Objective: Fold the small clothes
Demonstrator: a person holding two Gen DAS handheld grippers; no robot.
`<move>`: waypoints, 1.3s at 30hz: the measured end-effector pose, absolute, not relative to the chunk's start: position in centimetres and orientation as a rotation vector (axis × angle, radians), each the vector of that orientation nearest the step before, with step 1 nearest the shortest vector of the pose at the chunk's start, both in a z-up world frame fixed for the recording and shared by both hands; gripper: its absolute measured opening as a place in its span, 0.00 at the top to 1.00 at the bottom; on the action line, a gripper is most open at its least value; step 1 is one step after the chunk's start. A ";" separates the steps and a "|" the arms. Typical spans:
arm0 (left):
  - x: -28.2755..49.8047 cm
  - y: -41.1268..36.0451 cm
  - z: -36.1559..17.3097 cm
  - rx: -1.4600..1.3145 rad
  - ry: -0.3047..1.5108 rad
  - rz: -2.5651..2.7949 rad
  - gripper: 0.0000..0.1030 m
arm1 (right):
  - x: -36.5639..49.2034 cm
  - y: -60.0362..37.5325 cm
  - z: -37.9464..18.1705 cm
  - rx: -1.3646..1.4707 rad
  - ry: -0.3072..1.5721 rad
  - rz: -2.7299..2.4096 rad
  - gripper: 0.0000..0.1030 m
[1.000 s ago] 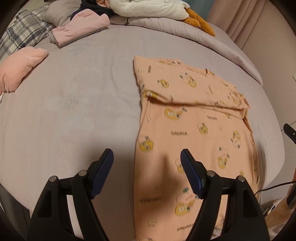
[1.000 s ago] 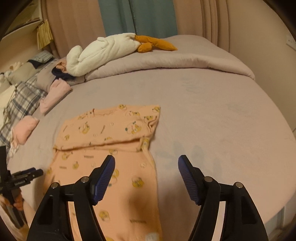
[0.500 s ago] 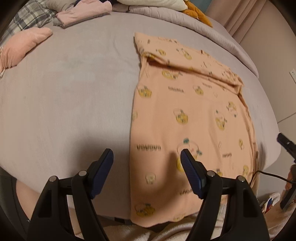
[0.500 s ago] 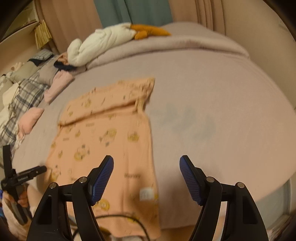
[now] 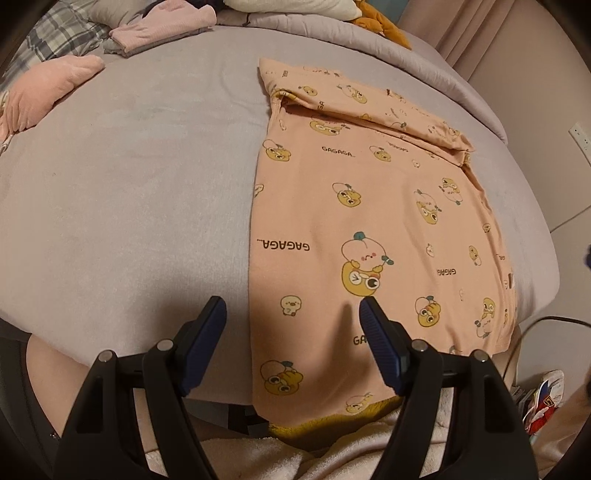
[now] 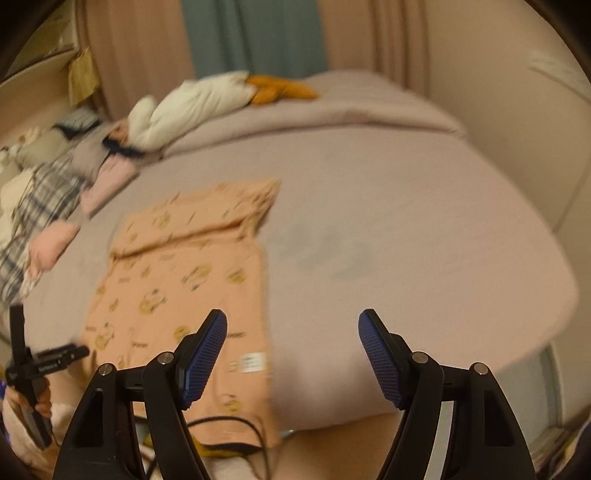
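A peach shirt (image 5: 369,206) printed with yellow ducks lies flat on the grey bed, its far part folded over and its near hem hanging over the bed's front edge. It also shows in the right wrist view (image 6: 184,280), blurred. My left gripper (image 5: 293,332) is open and empty, hovering over the shirt's near left corner. My right gripper (image 6: 292,343) is open and empty, above the bed's front edge just right of the shirt's near right corner. The left gripper also shows at the left edge of the right wrist view (image 6: 29,369).
Folded pink clothes (image 5: 162,26) and a pink item (image 5: 48,92) lie at the far left of the bed (image 5: 129,166). A white and orange plush (image 6: 207,103) rests on the rolled duvet. A black cable (image 6: 229,424) hangs below the shirt's hem. Wall at right.
Both grippers have drawn back toward the bed's front edge, so the whole shirt and its near hem have come into view. Both stay open.
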State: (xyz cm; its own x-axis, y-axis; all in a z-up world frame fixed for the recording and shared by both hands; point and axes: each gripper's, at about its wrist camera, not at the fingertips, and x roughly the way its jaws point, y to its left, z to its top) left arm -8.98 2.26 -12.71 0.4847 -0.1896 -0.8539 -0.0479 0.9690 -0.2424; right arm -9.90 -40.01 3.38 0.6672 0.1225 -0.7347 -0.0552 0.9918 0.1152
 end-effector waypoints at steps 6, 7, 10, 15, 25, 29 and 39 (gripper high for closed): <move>-9.5 1.5 -12.6 -0.243 1.058 -0.105 0.29 | -13.9 -45.2 7.9 0.088 0.736 -0.024 0.28; -9.6 1.4 -12.6 -0.237 1.057 -0.105 0.29 | -14.4 -45.7 8.3 0.085 0.728 -0.035 0.28; -9.9 1.0 -12.5 -0.222 1.050 -0.104 0.29 | -16.1 -47.4 9.7 0.058 0.701 -0.084 0.28; -10.7 0.7 -12.6 -0.231 1.044 -0.096 0.29 | -17.1 -48.3 10.0 0.011 0.699 -0.108 0.28; -11.4 0.5 -12.8 -0.238 1.042 -0.078 0.28 | -19.5 -50.4 14.4 -0.014 0.603 -0.161 0.28; -11.4 0.6 -12.9 -0.232 1.038 -0.068 0.28 | -20.3 -50.9 15.9 -0.044 0.574 -0.163 0.24; -12.2 1.9 -14.2 -0.266 1.074 -0.034 0.28 | -15.6 -42.4 4.7 -0.073 0.756 0.053 0.14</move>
